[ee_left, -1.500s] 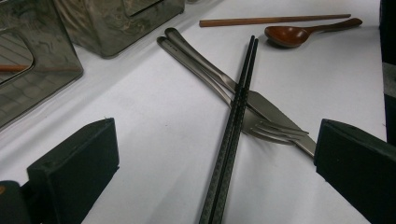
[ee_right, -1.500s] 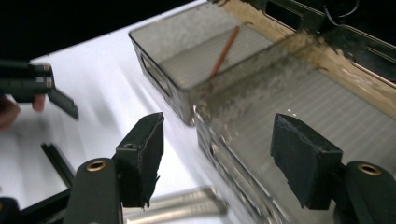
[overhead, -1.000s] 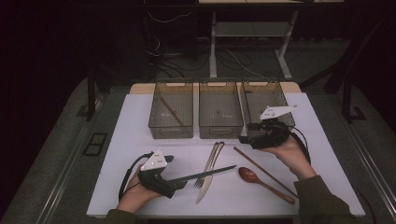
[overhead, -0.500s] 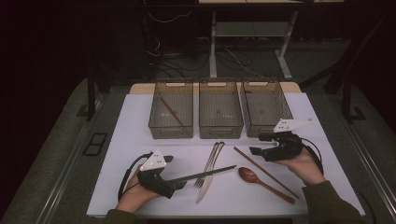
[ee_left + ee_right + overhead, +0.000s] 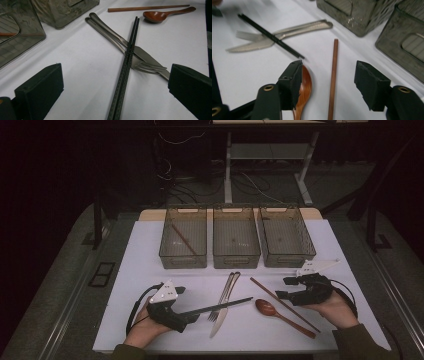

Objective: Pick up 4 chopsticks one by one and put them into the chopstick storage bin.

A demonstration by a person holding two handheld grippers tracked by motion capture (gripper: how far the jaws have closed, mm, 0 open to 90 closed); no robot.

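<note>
My right gripper (image 5: pixel 285 288) hovers low over the right side of the white mat. Its jaws (image 5: pixel 329 72) stand open and have just been closing. A brown wooden chopstick (image 5: pixel 333 75) lies between them untouched, and a wooden spoon (image 5: pixel 304 90) lies partly under the left jaw. My left gripper (image 5: pixel 187 310) rests at the near left, open wide (image 5: pixel 115 82). A pair of black chopsticks (image 5: pixel 126 57) lies on the mat between its jaws, touching neither. The pair crosses a metal fork (image 5: pixel 147 66) and a knife (image 5: pixel 218 320).
Three dark see-through bins (image 5: pixel 182 260), (image 5: pixel 236 260), (image 5: pixel 290 260) stand in a row at the back of the mat. Another brown chopstick (image 5: pixel 184 240) lies in the left bin. The mat's near edge runs just below both hands.
My right gripper has come away from the right bin, toward the near side and lower, to over the brown chopstick and spoon. The left gripper has stayed put.
</note>
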